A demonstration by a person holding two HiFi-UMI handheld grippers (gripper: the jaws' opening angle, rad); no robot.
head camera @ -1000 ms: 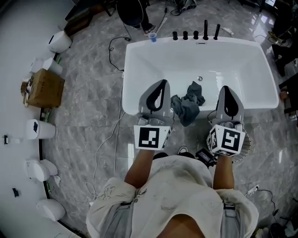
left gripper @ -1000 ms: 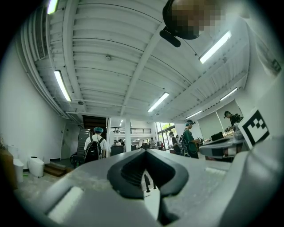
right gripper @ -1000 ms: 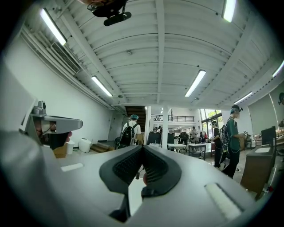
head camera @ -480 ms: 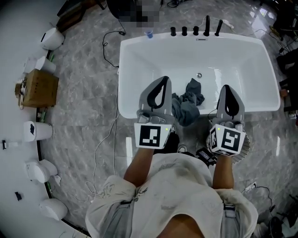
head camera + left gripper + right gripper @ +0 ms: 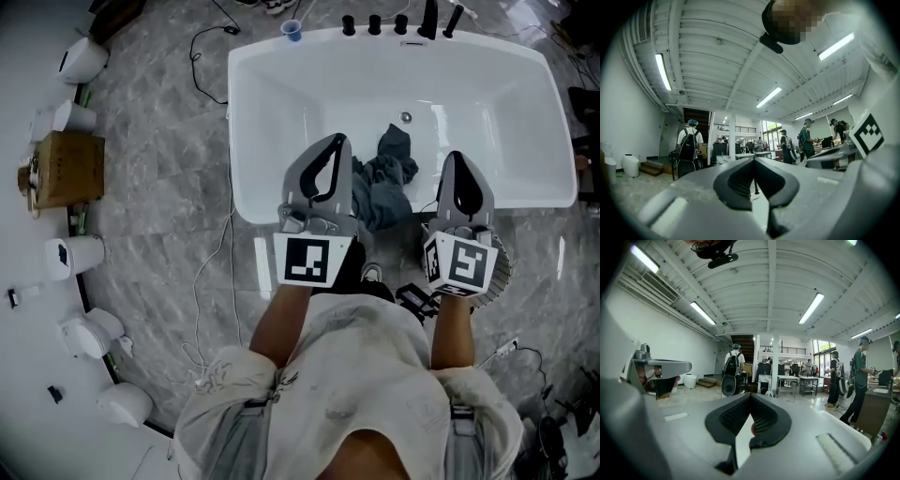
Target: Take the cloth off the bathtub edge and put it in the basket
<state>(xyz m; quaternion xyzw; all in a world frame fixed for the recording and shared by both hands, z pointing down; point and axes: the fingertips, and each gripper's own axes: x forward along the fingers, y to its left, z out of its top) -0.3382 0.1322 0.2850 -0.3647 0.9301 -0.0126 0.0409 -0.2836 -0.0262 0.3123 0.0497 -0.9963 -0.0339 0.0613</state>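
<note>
Crumpled dark grey-blue cloth [image 5: 382,183] is draped over the near edge of the white rectangular bathtub [image 5: 246,202], partly hanging inside, between the two grippers. Left gripper [image 5: 335,142] and right gripper [image 5: 457,159] both have jaws pressed together on nothing, each held over the near rim just beside the cloth. Round pale basket [image 5: 503,269] sits on the floor outside the tub, mostly hidden under the right gripper's marker cube.

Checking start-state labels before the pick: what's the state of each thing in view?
bathtub: no water visible.
cloth: crumpled, draped over the near tub edge.
basket: mostly hidden, contents unclear.
left hand-held gripper: shut, empty.
right hand-held gripper: shut, empty.
</note>
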